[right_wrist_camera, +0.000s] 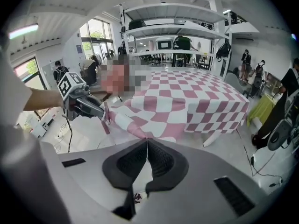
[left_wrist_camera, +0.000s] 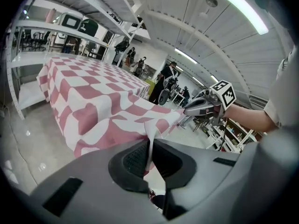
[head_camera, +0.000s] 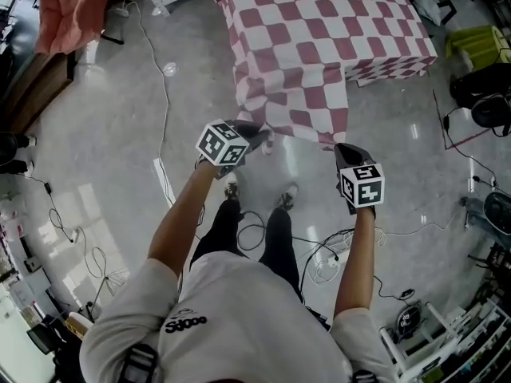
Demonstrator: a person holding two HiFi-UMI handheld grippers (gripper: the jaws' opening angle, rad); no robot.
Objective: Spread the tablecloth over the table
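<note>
The red-and-white checked tablecloth is laid across the table, of which only a pale leg is seen below the hem. The top is covered, and the cloth hangs down on the sides that are in view. The near edge does not hang free: it is drawn out toward the person and held above the floor at two points.

The left gripper is clenched on one part of that edge, and a thin fold of fabric is nipped between its pads in the left gripper view. The right gripper is clamped on the same edge a little further along, with the cloth pinched right where its jaws meet in the right gripper view. Between the two grippers the hem sags slightly, and a few creases are seen running back toward the tabletop.

The step in hand is judged to be the settling of the near side, with the spreading itself largely done. The next move calls for both grippers to be lowered together and evenly, so that the edge falls straight against the near side of the table. The jaws are best opened only once the creases are drawn out. An uneven pull could drag the cloth off centre. How much overhang is left on the far side cannot be told.
</note>
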